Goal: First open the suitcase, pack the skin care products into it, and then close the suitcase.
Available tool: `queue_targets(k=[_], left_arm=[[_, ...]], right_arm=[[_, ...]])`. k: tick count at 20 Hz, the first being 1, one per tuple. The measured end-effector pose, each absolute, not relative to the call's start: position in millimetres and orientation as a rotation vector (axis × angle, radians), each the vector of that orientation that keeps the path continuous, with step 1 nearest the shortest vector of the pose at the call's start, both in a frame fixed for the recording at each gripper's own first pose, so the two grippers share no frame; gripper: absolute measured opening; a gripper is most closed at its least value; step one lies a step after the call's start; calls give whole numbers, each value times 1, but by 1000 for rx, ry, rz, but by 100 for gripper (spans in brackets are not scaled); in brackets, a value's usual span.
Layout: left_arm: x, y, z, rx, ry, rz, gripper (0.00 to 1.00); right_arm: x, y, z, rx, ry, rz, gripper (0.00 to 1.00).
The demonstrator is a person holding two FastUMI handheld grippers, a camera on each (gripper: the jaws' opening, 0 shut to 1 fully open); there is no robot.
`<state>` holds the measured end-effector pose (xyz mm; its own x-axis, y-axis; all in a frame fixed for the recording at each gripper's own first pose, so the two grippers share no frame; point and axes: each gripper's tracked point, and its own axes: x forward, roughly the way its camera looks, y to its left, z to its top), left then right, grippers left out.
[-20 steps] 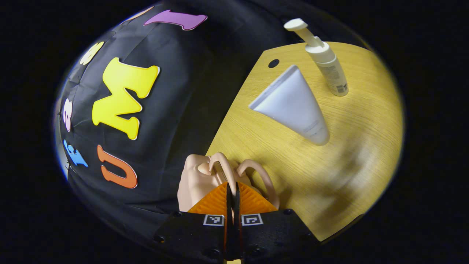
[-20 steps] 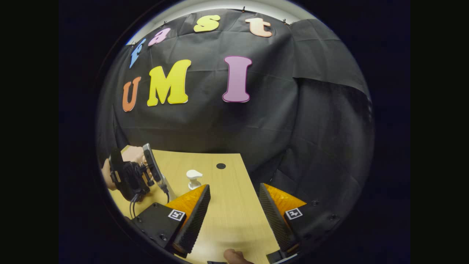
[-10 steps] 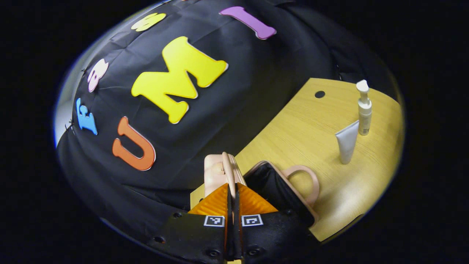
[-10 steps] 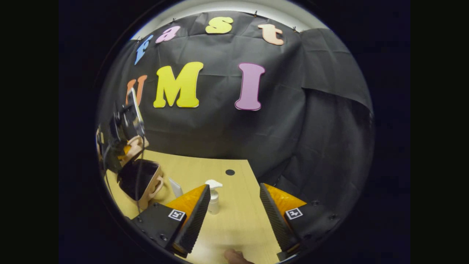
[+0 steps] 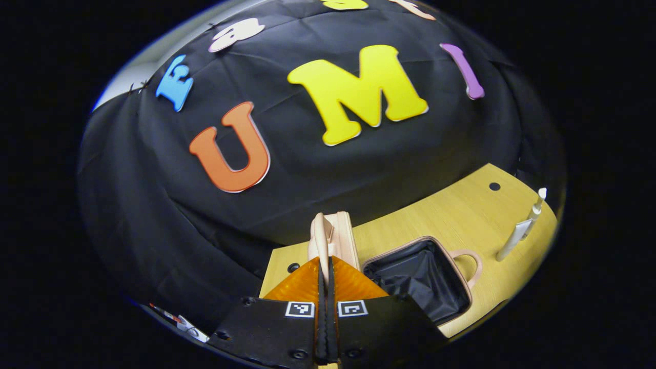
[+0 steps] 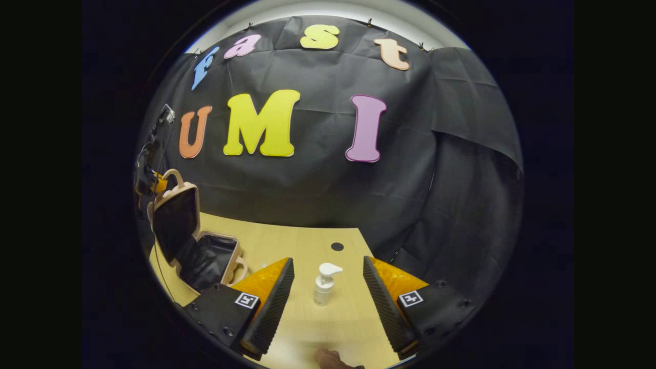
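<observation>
wooden table against black cloth. left gripper view: left gripper pinched on the handle of the raised suitcase lid; open suitcase beside it, tube and pump bottle farther right. right gripper view: right gripper spread wide, pump bottle standing beyond its fingers, suitcase open at left.

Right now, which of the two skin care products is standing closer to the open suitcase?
The white squeeze tube, standing on its cap. It is nearer the suitcase than the pump bottle, which stands just beyond it.
</observation>
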<state>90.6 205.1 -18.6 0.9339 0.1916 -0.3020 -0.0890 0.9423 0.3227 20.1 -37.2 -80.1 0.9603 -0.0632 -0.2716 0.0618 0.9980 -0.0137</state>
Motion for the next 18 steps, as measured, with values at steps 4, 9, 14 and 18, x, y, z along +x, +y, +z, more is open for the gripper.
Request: queue_targets(k=[4,9,14,18], left_arm=[[92,290,-56,256,400,218,3],[110,358,-121,156,515,242,3],[130,385,-200,104,607,245,3],[133,393,-249,97,694,207,3]], right_arm=[[19,-18,-79,-12,290,-71,80],[16,-1,-84,-21,318,-96,80],[8,12,-96,-51,363,-124,80],[2,13,-97,-105,371,-145,80]])
